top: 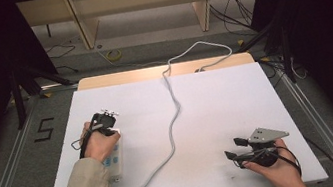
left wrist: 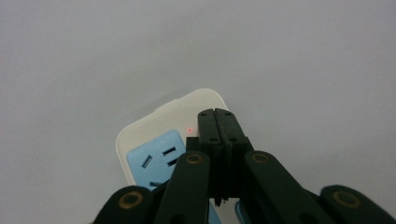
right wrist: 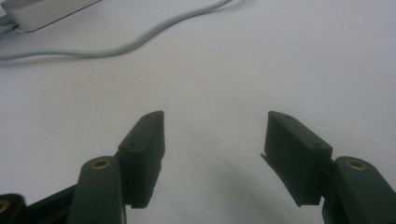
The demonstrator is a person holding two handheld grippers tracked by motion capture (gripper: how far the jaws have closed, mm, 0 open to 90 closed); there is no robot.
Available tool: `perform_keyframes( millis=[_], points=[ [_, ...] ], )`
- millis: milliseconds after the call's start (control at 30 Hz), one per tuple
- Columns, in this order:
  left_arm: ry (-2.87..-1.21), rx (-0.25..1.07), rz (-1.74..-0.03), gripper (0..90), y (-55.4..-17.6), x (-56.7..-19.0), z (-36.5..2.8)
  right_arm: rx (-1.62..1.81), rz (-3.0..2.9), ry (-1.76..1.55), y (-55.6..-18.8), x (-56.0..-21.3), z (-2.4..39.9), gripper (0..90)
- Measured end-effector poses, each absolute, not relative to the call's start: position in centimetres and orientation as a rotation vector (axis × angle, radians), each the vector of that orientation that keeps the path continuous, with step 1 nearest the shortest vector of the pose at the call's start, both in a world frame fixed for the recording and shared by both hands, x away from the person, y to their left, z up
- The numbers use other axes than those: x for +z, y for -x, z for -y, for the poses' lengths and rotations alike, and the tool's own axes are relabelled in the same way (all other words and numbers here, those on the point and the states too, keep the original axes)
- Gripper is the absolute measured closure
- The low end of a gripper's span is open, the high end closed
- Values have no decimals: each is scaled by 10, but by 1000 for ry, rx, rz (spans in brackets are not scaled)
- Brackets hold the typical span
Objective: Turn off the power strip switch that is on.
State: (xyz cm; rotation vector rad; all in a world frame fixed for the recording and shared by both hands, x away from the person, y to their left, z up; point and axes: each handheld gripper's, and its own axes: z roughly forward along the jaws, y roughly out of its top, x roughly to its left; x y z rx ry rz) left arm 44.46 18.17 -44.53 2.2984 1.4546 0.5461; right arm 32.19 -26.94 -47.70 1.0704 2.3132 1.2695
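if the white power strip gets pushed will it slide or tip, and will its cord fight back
The flat white plastic power strip lies low on the smooth white table, so it probably slides, not tips. Its long grey cord looks floppy and would likely trail, dragging slightly.

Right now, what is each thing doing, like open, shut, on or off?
Left gripper: shut, tips pressed down on the power strip, nothing between them.
Right gripper: open, empty, over bare table.
Power strip: lying flat, small red light on, blue sockets empty.
Grey cable: slack, snaking across the white table and off its far edge.
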Motion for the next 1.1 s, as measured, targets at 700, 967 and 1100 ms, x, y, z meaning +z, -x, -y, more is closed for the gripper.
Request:
perform_keyframes(
  millis=[700,967,1100],
  points=[
    [-2337,580,-1463,900,-445,-445,-176,1268,-2312,-1066,-321,-477,270,391],
    [-2345,559,-1476,900,-444,-446,-177,1267,-2312,-1066,-321,-476,269,391],
    [-2357,568,-1472,900,-444,-445,-176,1269,-2311,-1067,-321,-476,269,391]
  ],
)
